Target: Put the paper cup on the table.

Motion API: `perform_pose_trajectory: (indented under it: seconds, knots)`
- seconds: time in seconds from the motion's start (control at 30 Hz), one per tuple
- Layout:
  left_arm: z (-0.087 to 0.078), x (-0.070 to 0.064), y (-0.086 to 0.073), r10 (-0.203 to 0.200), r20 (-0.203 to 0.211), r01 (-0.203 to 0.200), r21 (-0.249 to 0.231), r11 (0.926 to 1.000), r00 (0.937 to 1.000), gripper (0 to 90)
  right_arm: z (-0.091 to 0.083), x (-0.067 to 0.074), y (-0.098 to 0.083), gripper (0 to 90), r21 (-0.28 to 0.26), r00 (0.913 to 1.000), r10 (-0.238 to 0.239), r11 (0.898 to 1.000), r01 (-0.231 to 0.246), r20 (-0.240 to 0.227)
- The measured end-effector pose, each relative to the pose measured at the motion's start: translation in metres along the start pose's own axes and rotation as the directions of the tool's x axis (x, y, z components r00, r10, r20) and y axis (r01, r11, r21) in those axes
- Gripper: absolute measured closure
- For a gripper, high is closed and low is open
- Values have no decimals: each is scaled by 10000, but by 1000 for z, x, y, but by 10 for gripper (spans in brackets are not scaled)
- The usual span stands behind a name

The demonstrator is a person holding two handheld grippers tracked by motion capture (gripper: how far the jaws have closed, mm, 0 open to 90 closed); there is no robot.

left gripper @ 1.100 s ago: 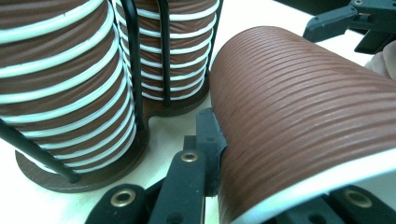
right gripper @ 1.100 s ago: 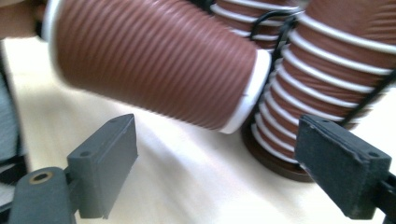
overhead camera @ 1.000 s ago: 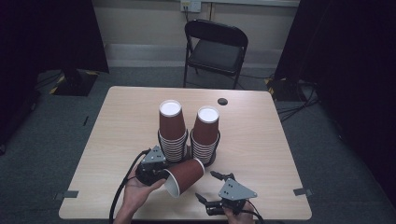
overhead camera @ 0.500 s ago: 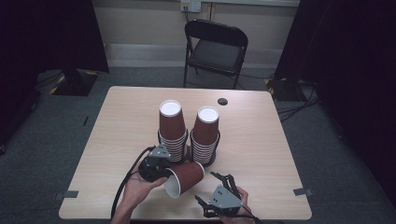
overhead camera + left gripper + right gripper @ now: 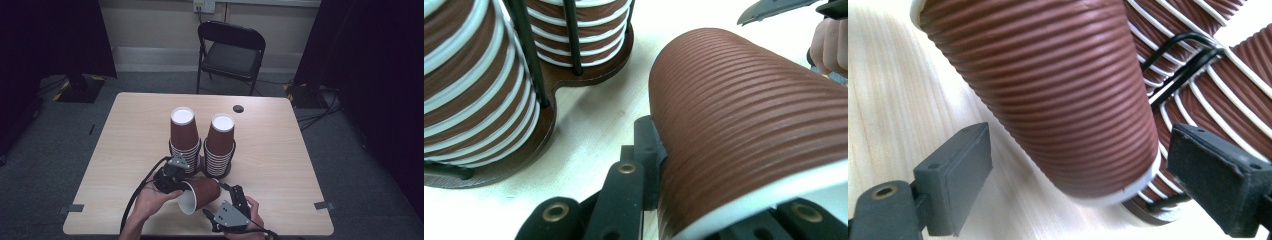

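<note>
The left gripper (image 5: 176,184) clenches its fingers on a brown cup (image 5: 200,195) lying sideways just in front of the cup rack (image 5: 202,170) on the desk (image 5: 280,165). The right gripper's (image 5: 225,197) fingers stand released around the cup's base. Two cup stacks (image 5: 183,132) fill the rack.

Left gripper (image 5: 181,186) clamped; right gripper (image 5: 225,200) spread

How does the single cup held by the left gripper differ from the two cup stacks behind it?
The single cup lies on its side, clamped near its rim by the left gripper; the two cup stacks stand upright in a dark holder. The single cup is alone; the stacks are many nested cups. All are ribbed brown paper with white rims.
</note>
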State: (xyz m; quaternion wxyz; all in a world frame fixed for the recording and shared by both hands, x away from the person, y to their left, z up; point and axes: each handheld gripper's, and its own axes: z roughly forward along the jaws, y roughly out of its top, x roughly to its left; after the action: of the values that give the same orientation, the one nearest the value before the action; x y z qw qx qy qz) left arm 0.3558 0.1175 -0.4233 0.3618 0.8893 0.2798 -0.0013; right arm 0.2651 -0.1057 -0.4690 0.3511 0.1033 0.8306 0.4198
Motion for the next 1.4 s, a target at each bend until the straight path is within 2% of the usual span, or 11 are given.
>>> perform_pose_trajectory:
  seconds: [0.17, 0.2, 0.27, 0.43, 0.53, 0.57, 0.73, 0.9, 1.03, 1.3, 1.4]
  knots:
    - [2, -3, 6, 178, 202, -183, 246, 9995, 9996, 866, 3, 1, 5, 100, 7, 9996, -281, 9996, 281, -25]
    - [1, -3, 7, 155, 152, -160, 298, 9994, 9998, 866, 5, 2, 8, 95, 64, 9983, -574, 9983, 573, 55]
    - [2, -3, 9, 335, 313, -351, 531, 9980, 9989, 866, 7, 3, 9, 88, 3, 9976, -696, 9976, 696, 10]
    - [7, -2, 11, 293, 897, -348, 608, 9975, 9955, 868, 14, 7, 15, 87, 128, 9961, -843, 9963, 846, -261]
    - [7, -2, 11, 241, 652, -287, 702, 9971, 9976, 868, 17, 7, 18, 83, 285, 9960, -858, 9958, 865, -265]
    - [8, 0, 11, 175, 882, -232, 645, 9976, 9959, 868, 19, 8, 20, 82, 264, 9957, -903, 9955, 909, -213]
    - [9, 1, 10, 132, 925, -198, 701, 9973, 9956, 868, 21, 9, 22, 79, 388, 9966, -787, 9961, 795, -233]
    - [14, -2, 13, 188, 1285, -279, 697, 9972, 9915, 868, 24, 12, 27, 78, 222, 9944, -1015, 9945, 1022, -311]
    - [18, -5, 15, 250, 1154, -347, 836, 9959, 9930, 867, 25, 15, 36, 78, -206, 9932, -1093, 9939, 1086, -395]
    - [20, -6, 15, 110, 1361, -205, 687, 9974, 9906, 868, 23, 14, 38, 78, -324, 9930, -1106, 9935, 1093, -409]
    - [21, -6, 15, 71, 1286, -187, 889, 9959, 9917, 867, 24, 14, 38, 78, -284, 9930, -1088, 9938, 1075, -462]
